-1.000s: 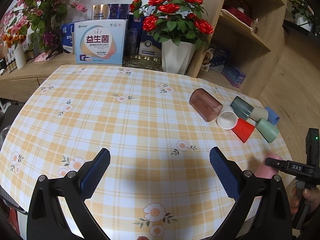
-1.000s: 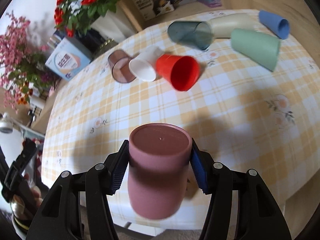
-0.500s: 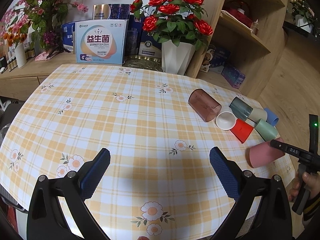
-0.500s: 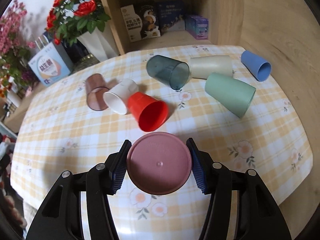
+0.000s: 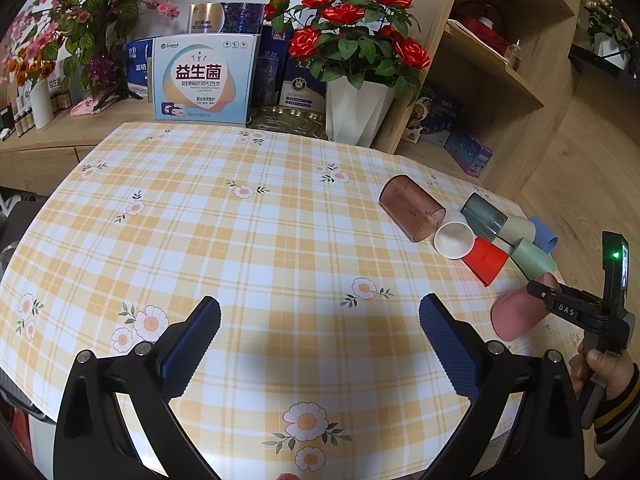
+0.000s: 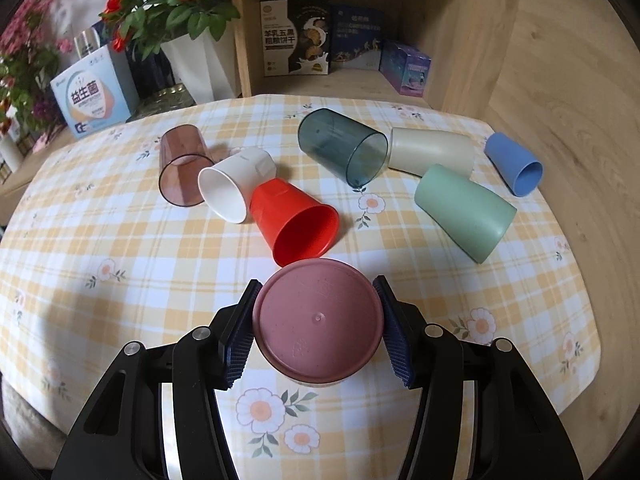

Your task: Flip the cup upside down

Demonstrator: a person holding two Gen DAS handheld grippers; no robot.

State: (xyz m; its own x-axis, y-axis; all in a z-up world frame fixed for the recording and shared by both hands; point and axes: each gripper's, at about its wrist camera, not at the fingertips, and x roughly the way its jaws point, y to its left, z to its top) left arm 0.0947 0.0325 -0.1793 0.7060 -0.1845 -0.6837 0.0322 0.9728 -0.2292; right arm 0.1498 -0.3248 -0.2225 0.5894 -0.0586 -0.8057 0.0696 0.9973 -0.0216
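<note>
Lowered since earlier: pink cup (image 6: 318,322), base toward camera, clamped in right gripper (image 6: 318,326); left gripper (image 5: 320,336) wide, distant.

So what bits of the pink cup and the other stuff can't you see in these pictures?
- Pink cup: the right wrist view shows only its flat base; the mouth faces away, so whether it touches the table cannot be told.
- Same cup, left wrist view: the right gripper covers its far end.
- Beige cup: the dark teal cup and green cup hide its ends.
- Shelf box: small print unreadable.
</note>
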